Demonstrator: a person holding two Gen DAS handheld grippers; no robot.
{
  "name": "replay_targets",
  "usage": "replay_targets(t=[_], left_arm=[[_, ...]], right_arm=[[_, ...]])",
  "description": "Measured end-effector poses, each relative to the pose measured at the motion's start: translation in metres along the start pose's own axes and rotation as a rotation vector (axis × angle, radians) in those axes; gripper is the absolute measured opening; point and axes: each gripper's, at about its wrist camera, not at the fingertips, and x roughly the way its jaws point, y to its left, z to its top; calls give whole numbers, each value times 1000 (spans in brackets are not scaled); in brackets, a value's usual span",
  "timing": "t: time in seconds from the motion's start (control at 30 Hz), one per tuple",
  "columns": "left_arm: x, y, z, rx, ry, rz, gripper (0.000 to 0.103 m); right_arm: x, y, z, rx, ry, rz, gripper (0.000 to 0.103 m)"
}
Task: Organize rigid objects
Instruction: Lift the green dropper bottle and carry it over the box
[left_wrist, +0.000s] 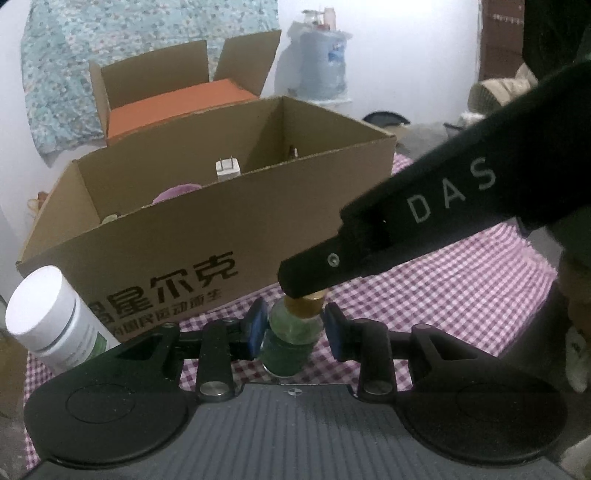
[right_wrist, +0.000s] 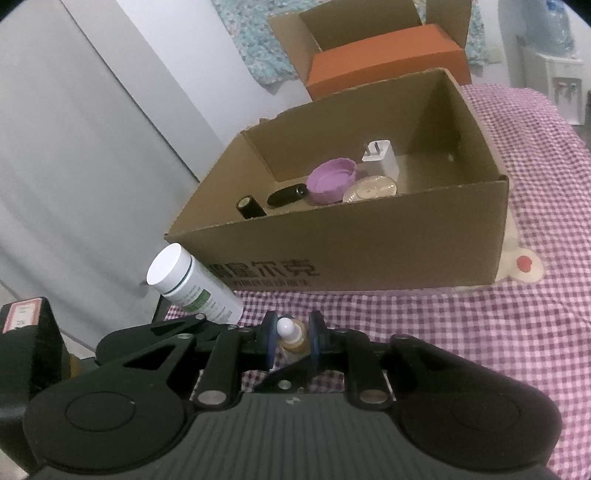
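A small green glass bottle stands between the blue pads of my left gripper. The left pad lies against the bottle and a thin gap shows at the right pad. My right gripper reaches in from the right over the bottle's gold cap. In the right wrist view my right gripper is shut on that cap, a gold collar with a white dropper bulb. The bottle's body is hidden below it there. Just beyond stands an open cardboard box.
A white pill bottle leans against the box's front left corner. The box holds a purple lid, a white plug, a gold disc and black cylinders. Behind is a carton with an orange box. Pink checked cloth extends right.
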Motion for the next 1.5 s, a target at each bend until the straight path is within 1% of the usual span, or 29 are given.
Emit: replay_targets(t=[0.1, 0.23, 0.33, 0.53, 0.8, 1.23, 1.5], left_arm=[[7, -5, 5, 16, 39, 21, 33], [15, -4, 11, -2, 79, 33, 33], [19, 1, 15, -21, 86, 29, 32], [27, 5, 22, -19, 99, 39, 32], [27, 4, 26, -36, 118, 41, 32], [17, 2, 27, -30, 101, 54, 31], [-6, -3, 32, -22, 52, 83, 31]], right_arm=[[4, 0, 3, -1, 4, 13, 20], [7, -1, 6, 9, 13, 29, 20], [9, 0, 7, 9, 15, 30, 21], [9, -3, 7, 26, 16, 39, 21], [9, -3, 8, 27, 20, 44, 21], [5, 1, 10, 20, 8, 49, 21], [-14, 13, 14, -16, -34, 66, 21]])
